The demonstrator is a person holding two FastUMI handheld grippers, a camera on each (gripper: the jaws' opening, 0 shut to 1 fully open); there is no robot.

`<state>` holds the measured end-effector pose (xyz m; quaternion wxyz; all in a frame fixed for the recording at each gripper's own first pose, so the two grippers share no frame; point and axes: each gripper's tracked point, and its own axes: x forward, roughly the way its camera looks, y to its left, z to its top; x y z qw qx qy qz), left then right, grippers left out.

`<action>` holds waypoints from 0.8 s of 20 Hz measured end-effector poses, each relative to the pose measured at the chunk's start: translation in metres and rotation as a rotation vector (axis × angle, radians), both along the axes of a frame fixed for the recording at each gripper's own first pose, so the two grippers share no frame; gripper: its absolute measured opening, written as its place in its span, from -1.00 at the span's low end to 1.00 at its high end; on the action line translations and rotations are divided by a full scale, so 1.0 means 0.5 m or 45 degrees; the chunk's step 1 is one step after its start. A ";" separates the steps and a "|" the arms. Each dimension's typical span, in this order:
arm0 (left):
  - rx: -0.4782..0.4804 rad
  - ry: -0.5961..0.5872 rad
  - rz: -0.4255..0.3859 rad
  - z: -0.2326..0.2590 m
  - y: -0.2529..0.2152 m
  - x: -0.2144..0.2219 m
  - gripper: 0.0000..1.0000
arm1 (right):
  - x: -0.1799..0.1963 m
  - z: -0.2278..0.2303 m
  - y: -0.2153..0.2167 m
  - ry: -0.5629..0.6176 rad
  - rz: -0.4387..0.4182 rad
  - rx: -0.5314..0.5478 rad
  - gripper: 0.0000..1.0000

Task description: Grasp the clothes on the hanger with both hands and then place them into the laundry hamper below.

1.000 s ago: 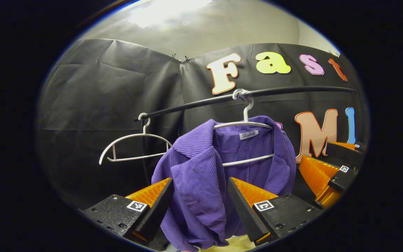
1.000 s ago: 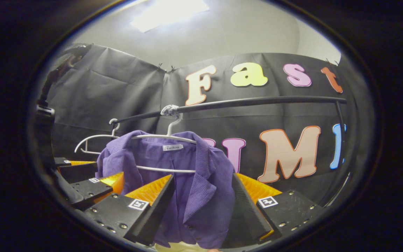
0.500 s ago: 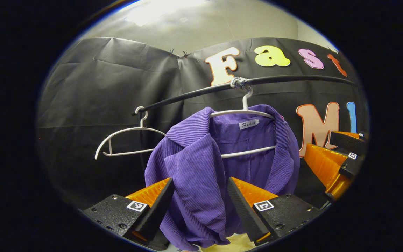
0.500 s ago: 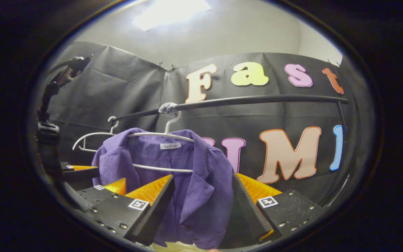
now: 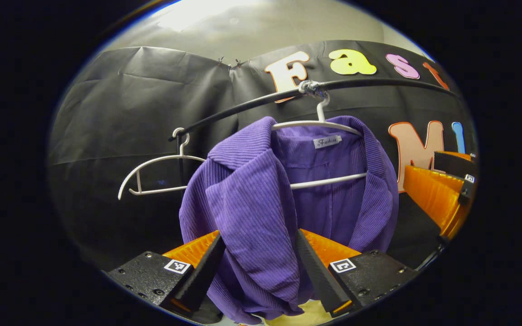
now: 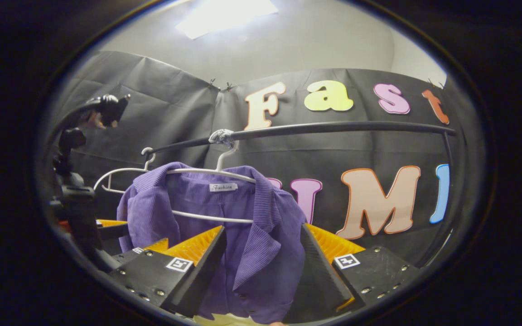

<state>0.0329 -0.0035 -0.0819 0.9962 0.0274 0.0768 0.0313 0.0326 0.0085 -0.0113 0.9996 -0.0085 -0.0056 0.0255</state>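
Moved: closer in on the purple jacket, both lapels now between parted fingers.
Left gripper: wide, astride the lapel below the hanger.
Right gripper: wide, likely not yet pinching.
Technique: clamp both together, then lift clear of the hanger.

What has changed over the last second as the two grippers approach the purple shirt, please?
The left gripper has closed in on the purple shirt, which now looms larger with its lapel between the open fingers; the right gripper barely moved. Nothing has been grasped. The shirt stays on its hanger on the rail, beside the empty hanger.
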 end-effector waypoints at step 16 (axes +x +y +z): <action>-0.016 0.017 -0.029 -0.017 0.035 0.030 -0.89 | 0.046 -0.077 0.014 0.086 0.001 -0.053 0.89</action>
